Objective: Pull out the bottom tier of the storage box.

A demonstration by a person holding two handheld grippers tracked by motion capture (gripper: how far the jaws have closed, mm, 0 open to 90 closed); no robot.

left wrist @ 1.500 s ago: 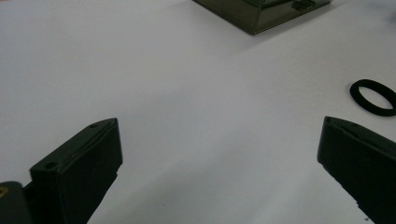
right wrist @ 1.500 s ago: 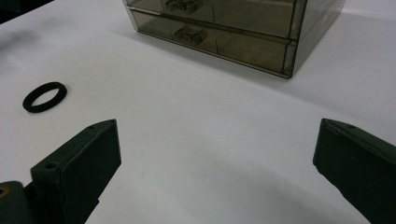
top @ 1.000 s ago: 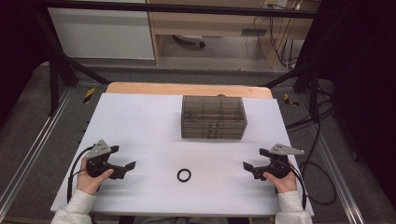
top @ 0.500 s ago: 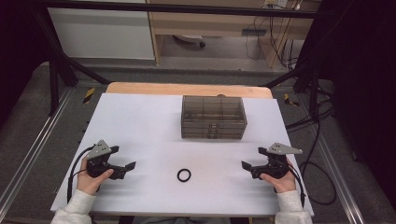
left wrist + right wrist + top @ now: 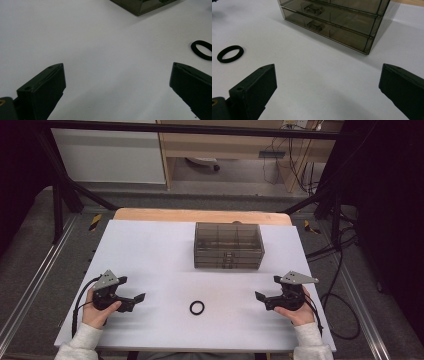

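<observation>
Open worktop (image 5: 150,255) lay between both grippers, broken only by the black ring (image 5: 197,307) and the drawer box (image 5: 228,246) behind it.

The worktop (image 5: 150,255) has a smooth, matt white surface that looks like laminate or a sheet of board, and a strip of pale, bare-looking wood shows along its far edge. The drawer box (image 5: 228,246) is clear, smoke-tinted plastic, glossy, with soft reflections on its walls and drawer fronts. The ring (image 5: 197,307) is black and matt, like rubber or foam, with a slightly dull, grainy face. The left gripper (image 5: 135,301) and the right gripper (image 5: 262,299) have matt black plastic jaws with smooth faces, each topped by a flat grey plate of dull finish. The sleeves (image 5: 80,342) are soft, light knitted cloth.
</observation>
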